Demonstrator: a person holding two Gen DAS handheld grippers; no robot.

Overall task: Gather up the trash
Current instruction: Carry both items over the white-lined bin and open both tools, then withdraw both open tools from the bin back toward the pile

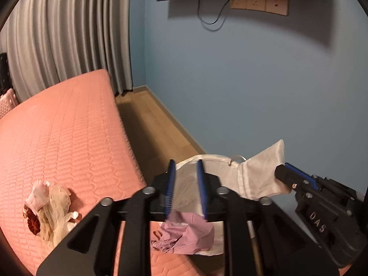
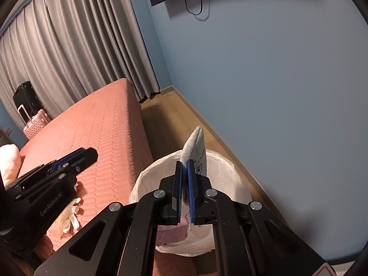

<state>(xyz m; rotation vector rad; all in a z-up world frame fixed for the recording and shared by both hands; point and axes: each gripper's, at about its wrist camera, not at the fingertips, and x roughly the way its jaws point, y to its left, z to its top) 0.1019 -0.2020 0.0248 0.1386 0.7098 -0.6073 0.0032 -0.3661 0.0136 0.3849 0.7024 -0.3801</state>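
We noted a doll-like heap (image 1: 49,209) on the quilted pink mattress (image 1: 69,126) at 9 o'clock, with grey pleated curtains (image 1: 69,27) beyond. A wood floor strip (image 1: 151,124) ran open along the blue wall (image 1: 253,80). The right gripper (image 2: 184,179) pinched a white fabric pouch (image 2: 195,147) over the plastic-lined bin (image 2: 223,168). The left gripper (image 1: 185,184) stood spread, empty, above a crumpled lilac piece (image 1: 186,237) in the bin.

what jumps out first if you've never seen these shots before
The right gripper is pinched shut on a white cloth pouch, held above a bin lined with a white bag beside the salmon-pink bed. A doll lies on the bed to the left, and the left gripper is open, nothing between its fingers.
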